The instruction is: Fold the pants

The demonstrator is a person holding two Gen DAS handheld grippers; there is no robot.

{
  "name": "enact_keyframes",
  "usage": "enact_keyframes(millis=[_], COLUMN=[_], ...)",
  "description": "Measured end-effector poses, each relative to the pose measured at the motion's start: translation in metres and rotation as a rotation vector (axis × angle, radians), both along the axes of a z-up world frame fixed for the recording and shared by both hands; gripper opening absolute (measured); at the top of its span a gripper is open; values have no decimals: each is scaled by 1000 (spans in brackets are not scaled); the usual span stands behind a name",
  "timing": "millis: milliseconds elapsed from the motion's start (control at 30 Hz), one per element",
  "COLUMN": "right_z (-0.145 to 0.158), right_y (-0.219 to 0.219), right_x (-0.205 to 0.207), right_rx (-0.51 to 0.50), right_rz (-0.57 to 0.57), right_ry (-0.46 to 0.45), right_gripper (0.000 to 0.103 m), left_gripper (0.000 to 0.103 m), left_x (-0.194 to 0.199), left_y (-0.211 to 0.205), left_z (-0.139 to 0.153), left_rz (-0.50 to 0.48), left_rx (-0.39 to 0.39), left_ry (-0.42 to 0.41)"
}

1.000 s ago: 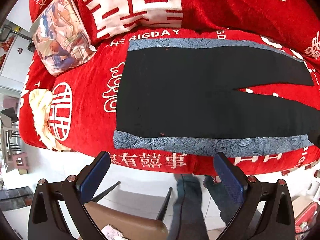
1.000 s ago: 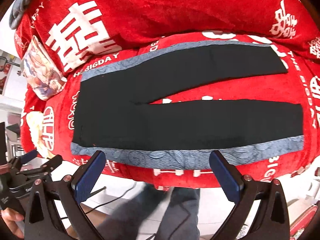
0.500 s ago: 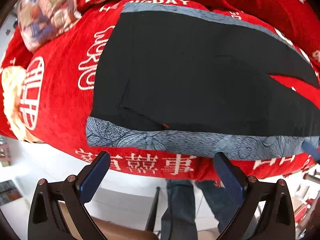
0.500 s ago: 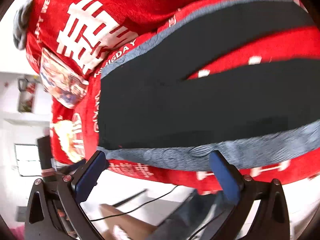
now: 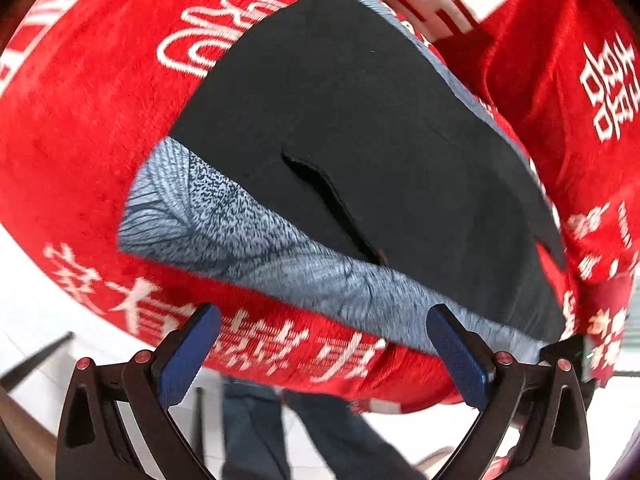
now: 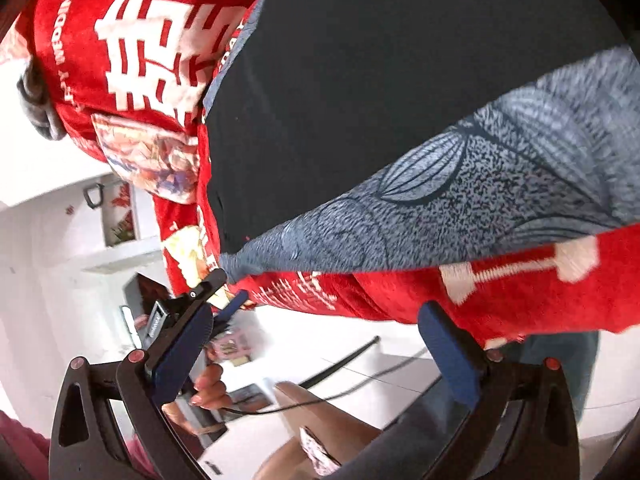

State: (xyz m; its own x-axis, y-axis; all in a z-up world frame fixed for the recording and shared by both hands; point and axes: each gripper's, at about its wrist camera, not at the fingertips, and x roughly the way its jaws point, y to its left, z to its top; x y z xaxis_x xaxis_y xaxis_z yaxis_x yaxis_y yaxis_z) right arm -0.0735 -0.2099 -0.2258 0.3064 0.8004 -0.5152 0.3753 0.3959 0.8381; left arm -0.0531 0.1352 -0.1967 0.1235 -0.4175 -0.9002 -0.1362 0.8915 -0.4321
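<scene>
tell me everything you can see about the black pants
The black pants lie flat and unfolded on a red blanket, matte dark fabric with a grey-blue leaf-patterned stripe down each outer side and a slit pocket near the waist. Both grippers, left and right, hover open by the near edge, touching nothing.

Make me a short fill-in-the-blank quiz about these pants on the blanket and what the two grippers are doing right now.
1. The black pants lie on a blanket coloured ____.
2. Both the left gripper and the right gripper have jaws that are ____.
3. The stripe along the near edge of the pants is patterned in blue-____.
4. Neither gripper holds any ____.

Missing words: red; open; grey; cloth
</scene>
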Motion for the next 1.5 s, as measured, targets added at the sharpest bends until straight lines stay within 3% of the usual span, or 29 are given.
enact_keyframes(millis=[133,300,433,533,567,600,633,700,733,833,1000,1233,1333,1500], right_z=[-16,-7,-9,-13,-14,-15,-16,-23,-23,-6,48,103,101,57], right_y=[-5,-18,-21,-26,-27,-28,-29,-34,-36,-37,-45,-72,-82,-91], right_x=[7,18,13,6,4,4,5,4,4,9,39,140,200,294], right_rx=[48,116,64,51,51,43,32,39,33,-20,-108,-155,-174,-183], right_rz=[-66,-144,-116,-147,-167,-183,-195,-233,-238,-175,-27,128,177,206], right_ry=[0,-72,-72,-57,-33,-13,11,51,53,7,-90,-232,-248,-188], right_gripper=[103,103,103,99,90,66,57,15,11,9,9,9,8,9], left_gripper=[103,103,101,83,71,56,47,28,25,21,21,21,21,24], left_x=[17,33,37,39,38,37,36,35,36,41,57,147,193,254], left_y=[7,12,4,1,2,3,6,15,18,15,7,-36,-51,-69], left_z=[-10,-7,-10,-10,-9,-7,-7,-6,-5,10,61,113,106,54], left_rz=[82,142,105,99,103,99,92,100,107,91,102,88,93,122], left_rx=[-71,-133,-94,-15,14,44,74,60,43,51,46,73,108,227], left_ry=[0,-3,-4,10,18,26,34,43,45,27,-43,-230,-273,-243])
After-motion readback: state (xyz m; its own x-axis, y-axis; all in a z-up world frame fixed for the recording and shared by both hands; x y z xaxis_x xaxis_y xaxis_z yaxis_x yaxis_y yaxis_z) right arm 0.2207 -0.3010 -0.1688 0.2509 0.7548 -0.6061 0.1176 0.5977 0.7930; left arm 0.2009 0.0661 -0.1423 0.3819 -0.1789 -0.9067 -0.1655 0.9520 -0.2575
